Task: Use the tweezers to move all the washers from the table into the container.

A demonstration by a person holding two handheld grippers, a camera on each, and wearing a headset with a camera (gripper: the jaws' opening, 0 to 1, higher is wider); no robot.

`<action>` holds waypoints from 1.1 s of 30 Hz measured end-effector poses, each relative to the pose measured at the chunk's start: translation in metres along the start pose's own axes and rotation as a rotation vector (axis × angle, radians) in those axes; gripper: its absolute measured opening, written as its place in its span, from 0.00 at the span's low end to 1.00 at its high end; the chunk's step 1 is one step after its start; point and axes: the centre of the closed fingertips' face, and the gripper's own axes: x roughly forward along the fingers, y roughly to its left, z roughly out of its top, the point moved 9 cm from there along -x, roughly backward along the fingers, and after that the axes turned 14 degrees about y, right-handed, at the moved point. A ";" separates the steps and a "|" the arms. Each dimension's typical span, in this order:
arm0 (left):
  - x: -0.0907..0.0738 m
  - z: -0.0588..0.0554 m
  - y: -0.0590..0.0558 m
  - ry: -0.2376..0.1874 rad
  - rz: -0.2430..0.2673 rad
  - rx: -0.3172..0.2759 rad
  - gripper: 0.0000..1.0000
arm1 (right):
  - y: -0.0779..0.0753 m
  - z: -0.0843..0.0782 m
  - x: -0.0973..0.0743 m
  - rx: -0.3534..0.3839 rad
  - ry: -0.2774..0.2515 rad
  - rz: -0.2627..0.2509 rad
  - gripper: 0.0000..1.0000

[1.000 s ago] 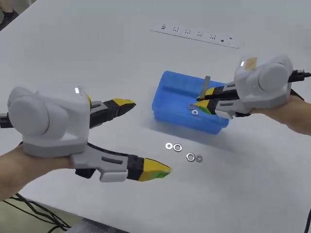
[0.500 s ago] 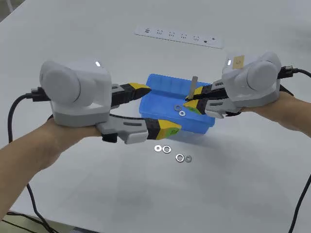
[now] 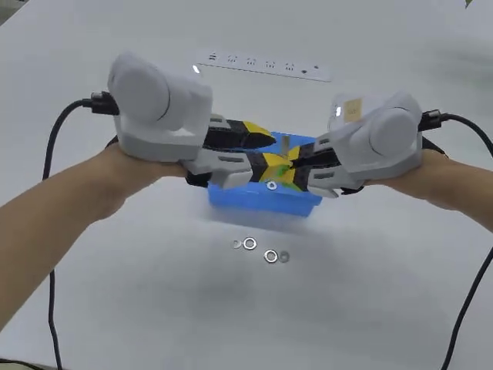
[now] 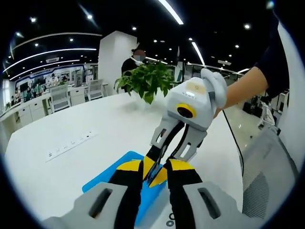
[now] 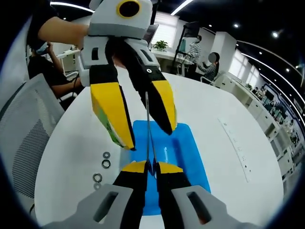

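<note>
The right tool (image 5: 151, 168) pinches thin metal tweezers (image 5: 147, 121) over the blue plastic box (image 5: 187, 148), while the left tool (image 4: 153, 166) sits partly open around them.

Two forearms reach in from opposite sides, the left hand (image 3: 132, 173) and right hand (image 3: 420, 183) each wrapped around a gripper. The left gripper (image 3: 279, 153) and right gripper (image 3: 293, 166) point straight at each other, tips meeting nose to nose. The left gripper's jaws stand apart, straddling thin tweezers (image 5: 148, 129). The right gripper's jaws are pinched together on those tweezers.
</note>
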 end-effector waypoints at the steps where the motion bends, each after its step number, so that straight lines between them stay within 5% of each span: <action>1: -0.001 0.002 0.001 0.001 -0.003 -0.003 0.24 | 0.000 0.000 0.000 -0.001 -0.001 0.000 0.08; 8: -0.004 0.003 -0.003 0.018 -0.042 0.045 0.10 | 0.001 0.004 -0.002 -0.004 -0.007 0.000 0.08; 13: -0.006 0.005 -0.002 0.034 -0.024 0.060 0.09 | 0.000 0.005 -0.002 -0.004 -0.006 -0.003 0.08; 17: -0.007 0.009 0.000 0.063 0.031 0.152 0.07 | -0.001 0.006 -0.003 -0.008 -0.001 -0.012 0.09; 33: -0.023 0.019 -0.002 0.040 0.049 0.169 0.06 | 0.007 0.022 -0.017 -0.022 -0.002 -0.059 0.13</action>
